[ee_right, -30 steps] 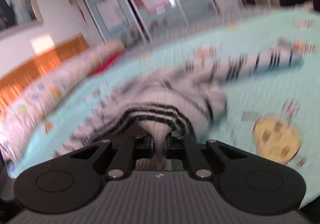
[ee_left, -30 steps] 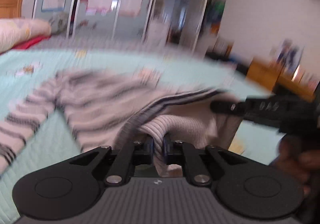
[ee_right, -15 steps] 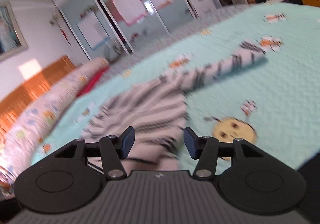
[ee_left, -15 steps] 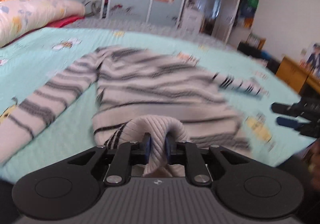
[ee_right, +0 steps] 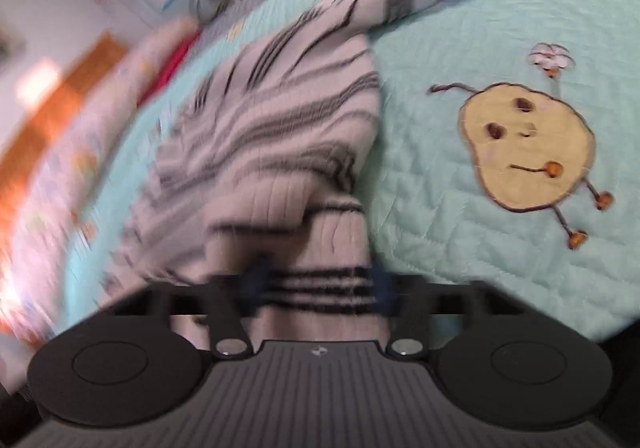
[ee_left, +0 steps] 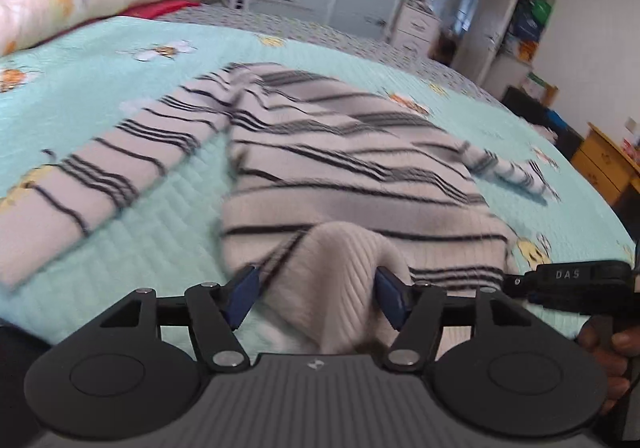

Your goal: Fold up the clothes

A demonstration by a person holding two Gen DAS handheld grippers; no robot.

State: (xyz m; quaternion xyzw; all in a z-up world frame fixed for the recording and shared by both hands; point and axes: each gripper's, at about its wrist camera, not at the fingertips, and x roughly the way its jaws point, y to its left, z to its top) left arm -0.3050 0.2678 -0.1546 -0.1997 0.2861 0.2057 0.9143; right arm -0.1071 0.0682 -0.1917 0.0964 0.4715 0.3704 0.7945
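The striped sweater (ee_left: pixel 352 168) lies spread on the mint quilt (ee_left: pixel 120 60), hem bunched nearest the cameras. The left gripper (ee_left: pixel 320 296) is opening, its 2 pads off the ribbed hem between them. The right gripper (ee_right: pixel 320 288) is closing around the hem; too blurry to see contact.

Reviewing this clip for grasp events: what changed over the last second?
The left gripper, shut on the striped sweater's ribbed hem a second ago, is opening; fabric lies loose between its fingers. The right gripper let go, and is now closing over the hem. The sweater dropped onto the mint quilt; its sleeves stay spread.
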